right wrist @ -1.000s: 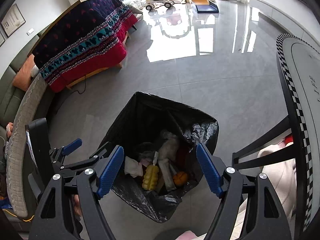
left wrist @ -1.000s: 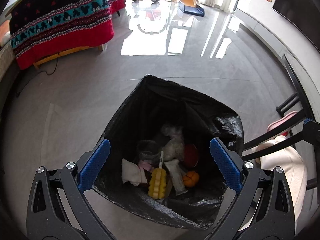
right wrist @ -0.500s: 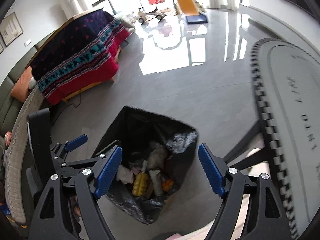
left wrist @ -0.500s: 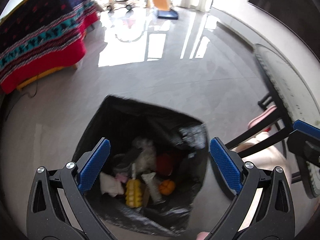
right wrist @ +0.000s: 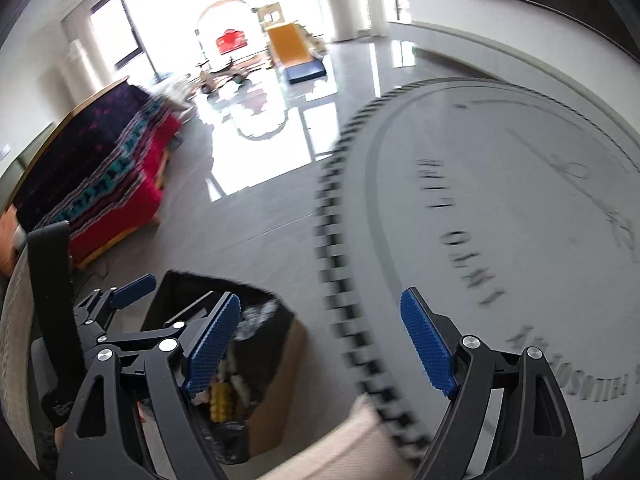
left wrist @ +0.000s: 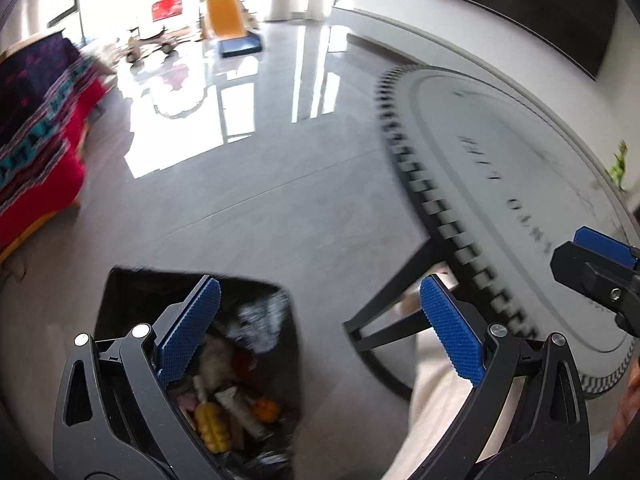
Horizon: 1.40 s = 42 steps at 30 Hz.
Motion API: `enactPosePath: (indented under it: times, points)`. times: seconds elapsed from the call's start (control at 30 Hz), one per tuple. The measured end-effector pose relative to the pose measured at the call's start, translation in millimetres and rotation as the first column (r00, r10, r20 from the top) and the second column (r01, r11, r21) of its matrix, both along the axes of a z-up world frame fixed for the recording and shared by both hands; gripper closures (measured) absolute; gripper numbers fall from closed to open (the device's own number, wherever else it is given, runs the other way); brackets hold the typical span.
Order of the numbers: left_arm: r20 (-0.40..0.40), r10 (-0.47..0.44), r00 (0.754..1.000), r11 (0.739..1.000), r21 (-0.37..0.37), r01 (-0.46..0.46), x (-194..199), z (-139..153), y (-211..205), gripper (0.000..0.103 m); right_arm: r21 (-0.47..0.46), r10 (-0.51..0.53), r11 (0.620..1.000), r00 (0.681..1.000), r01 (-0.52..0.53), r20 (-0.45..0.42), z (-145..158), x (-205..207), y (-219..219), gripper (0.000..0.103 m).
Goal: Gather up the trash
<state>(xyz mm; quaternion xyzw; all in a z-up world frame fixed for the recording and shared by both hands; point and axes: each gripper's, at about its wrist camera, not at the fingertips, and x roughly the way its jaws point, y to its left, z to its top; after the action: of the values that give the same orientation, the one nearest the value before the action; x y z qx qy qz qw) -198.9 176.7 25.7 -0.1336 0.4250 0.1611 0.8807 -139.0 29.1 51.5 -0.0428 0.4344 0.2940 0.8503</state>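
Observation:
A bin lined with a black trash bag (left wrist: 120, 296) stands on the grey floor at the lower left; it also shows in the right wrist view (right wrist: 176, 288). It holds trash, among it a yellow corn-shaped item (left wrist: 212, 424), an orange ball (left wrist: 267, 409) and a white tube (left wrist: 240, 404). My left gripper (left wrist: 320, 332) is open and empty, above the bin's right side. My right gripper (right wrist: 320, 340) is open and empty, over the edge of the round table (right wrist: 500, 208). The right gripper's tip shows at the right edge of the left wrist view (left wrist: 596, 256).
The round grey table (left wrist: 500, 184) with a checkered rim and printed letters fills the right. A dark chair frame (left wrist: 380, 312) with a pale cushion (left wrist: 436, 408) stands under it. A sofa with a red and dark patterned blanket (right wrist: 92, 184) is at the left. A toy slide (right wrist: 294, 52) stands far back.
Both grippers have swung up and to the right, away from above the bin toward the round table. The bin has slid to the lower left of both views. Both stay open and empty.

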Motion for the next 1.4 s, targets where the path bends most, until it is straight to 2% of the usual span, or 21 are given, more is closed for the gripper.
enactPosePath:
  times: [0.17, 0.37, 0.5, 0.77, 0.9, 1.03, 1.1, 1.23, 1.4]
  points:
    - [0.020, -0.103, 0.994, 0.995, 0.005, 0.103, 43.4, 9.2, -39.5, 0.006, -0.011, -0.116, 0.993, 0.993, 0.116, 0.012, -2.4, 25.5, -50.5, 0.020]
    - [0.028, -0.228, 0.973, 0.974, 0.009, 0.228, 97.5, 11.1, -97.1, 0.006, -0.027, -0.258, 0.966, 0.966, 0.258, 0.013, -14.1, 54.6, -113.2, 0.020]
    - [0.024, -0.289, 0.957, 0.957, 0.008, 0.289, 126.2, 7.1, -131.8, 0.006, -0.039, -0.342, 0.939, 0.940, 0.342, 0.011, -25.0, 71.0, -151.7, 0.020]
    - [-0.011, -0.403, 0.915, 0.913, 0.062, 0.402, 177.8, -8.2, -190.3, 0.006, -0.046, -0.476, 0.879, 0.879, 0.475, -0.014, -51.6, 98.2, -216.3, 0.019]
    - [-0.026, -0.413, 0.910, 0.908, 0.069, 0.414, 190.4, -14.6, -196.3, 0.006, -0.063, -0.514, 0.856, 0.858, 0.513, -0.005, -60.7, 103.2, -232.9, 0.020]
    - [-0.050, -0.411, 0.910, 0.909, 0.051, 0.414, 196.3, -21.4, -193.0, 0.006, -0.080, -0.526, 0.848, 0.851, 0.524, 0.000, -67.7, 106.1, -238.5, 0.019]
    - [-0.053, -0.406, 0.912, 0.912, 0.037, 0.408, 196.5, -21.8, -188.2, 0.006, -0.089, -0.528, 0.845, 0.849, 0.527, 0.017, -69.5, 106.8, -237.9, 0.018]
    - [-0.094, -0.383, 0.919, 0.917, 0.080, 0.390, 200.9, -24.9, -190.6, 0.006, -0.117, -0.522, 0.843, 0.851, 0.524, 0.056, -71.6, 105.7, -231.0, 0.014]
    - [-0.095, -0.382, 0.919, 0.917, 0.081, 0.390, 198.7, -26.8, -193.7, 0.006, -0.140, -0.509, 0.848, 0.859, 0.511, 0.056, -73.2, 112.8, -229.5, 0.010]
